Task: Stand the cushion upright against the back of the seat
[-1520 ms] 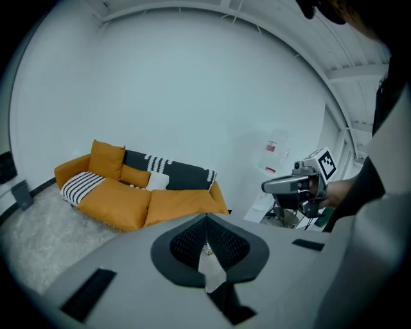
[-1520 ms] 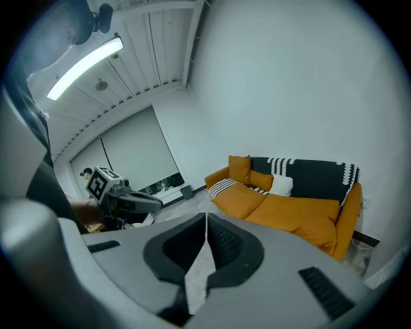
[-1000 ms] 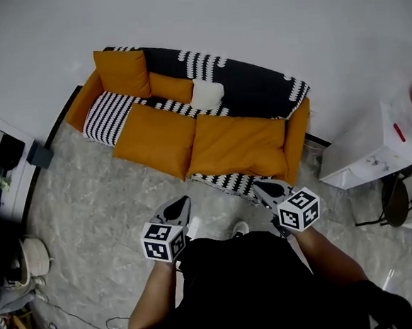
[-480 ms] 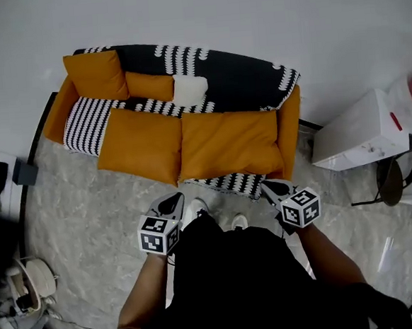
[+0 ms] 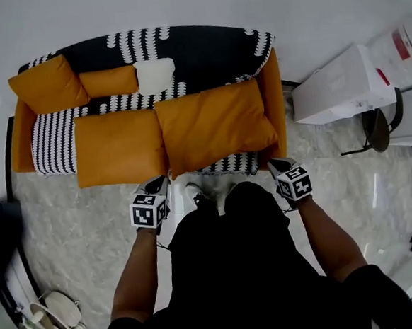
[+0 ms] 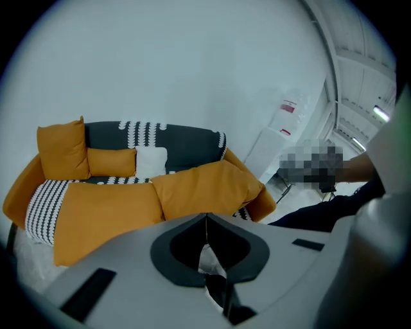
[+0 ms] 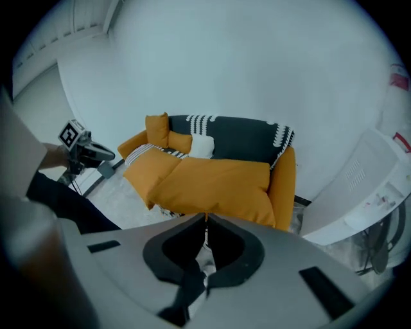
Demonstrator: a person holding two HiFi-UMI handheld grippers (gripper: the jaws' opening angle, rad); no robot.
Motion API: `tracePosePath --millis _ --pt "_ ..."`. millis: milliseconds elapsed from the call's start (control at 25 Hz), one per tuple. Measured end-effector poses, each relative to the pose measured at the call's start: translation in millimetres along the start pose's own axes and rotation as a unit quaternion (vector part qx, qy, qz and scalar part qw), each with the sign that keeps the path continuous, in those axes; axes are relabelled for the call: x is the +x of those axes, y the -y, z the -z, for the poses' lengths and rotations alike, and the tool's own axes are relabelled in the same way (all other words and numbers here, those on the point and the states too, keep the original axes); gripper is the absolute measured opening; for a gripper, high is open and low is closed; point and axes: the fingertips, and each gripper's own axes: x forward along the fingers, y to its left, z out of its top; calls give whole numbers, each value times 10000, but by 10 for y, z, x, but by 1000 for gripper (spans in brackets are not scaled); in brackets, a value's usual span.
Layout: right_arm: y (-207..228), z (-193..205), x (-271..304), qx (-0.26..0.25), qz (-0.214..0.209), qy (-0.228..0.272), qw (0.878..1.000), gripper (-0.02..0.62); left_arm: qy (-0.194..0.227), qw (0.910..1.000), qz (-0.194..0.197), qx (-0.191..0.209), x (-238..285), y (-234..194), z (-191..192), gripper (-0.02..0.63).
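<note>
While we stand in front of the sofa (image 5: 204, 50), our left gripper (image 5: 159, 184) and right gripper (image 5: 277, 166) hang low near its front edge. The left fingers (image 6: 183, 247) are pressed together with nothing in them, and so are the right fingers (image 7: 234, 250). The big orange cushion (image 5: 214, 128) lies flat on the seat between the two grippers. A second orange cushion (image 5: 119, 146) lies just beside it.

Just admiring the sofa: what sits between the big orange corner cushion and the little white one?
A smaller orange cushion, close beside both the big orange cushion and the white cushion. The head view shows it plainly.
</note>
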Motion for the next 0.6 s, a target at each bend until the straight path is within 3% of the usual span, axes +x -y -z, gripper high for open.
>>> tracePosePath --millis 200,600 --pt "253 304 233 -98 548 -477 9973 38 -533 9985 17 92 336 -253 297 18" --pt "1049 499 784 -152 1282 -985 9867 43 -1489 9888 72 107 1180 -491 1031 40"
